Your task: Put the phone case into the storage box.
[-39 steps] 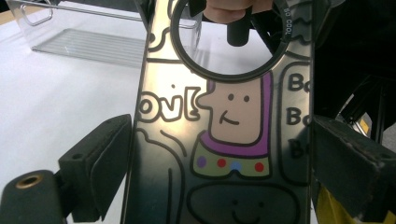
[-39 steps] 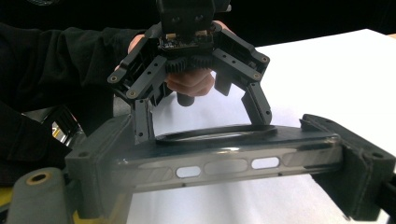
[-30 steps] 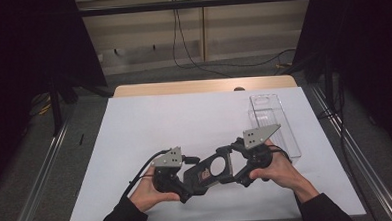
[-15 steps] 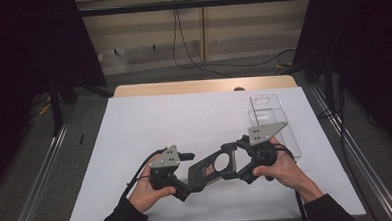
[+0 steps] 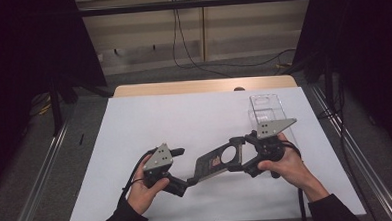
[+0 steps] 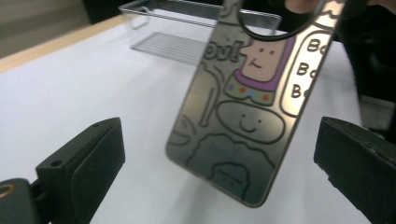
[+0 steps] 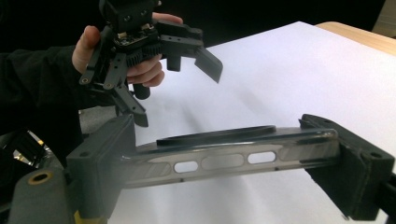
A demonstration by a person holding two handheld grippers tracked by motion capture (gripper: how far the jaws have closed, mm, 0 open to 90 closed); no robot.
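Note:
A dark phone case (image 5: 216,162) with cartoon drawings and a ring on its back hangs just above the white table cover. My right gripper (image 5: 245,157) is shut on it, its jaws pressing the case's two long edges (image 7: 224,156). My left gripper (image 5: 184,168) is open. In the left gripper view the lower end of the case (image 6: 243,126) lies between the widely spread jaws and touches neither. The right gripper view shows the left gripper (image 7: 180,79) farther off, held in a hand with its jaws apart.
A clear plastic phone case (image 5: 266,110) lies at the back right of the white cover (image 5: 174,121), also seen in the left gripper view (image 6: 187,28). The wooden table edge (image 5: 183,87) runs along the far side, with metal rails on both sides.
The two hands have drawn slightly apart. The case now slants from the right gripper down toward the left gripper's spread jaws.

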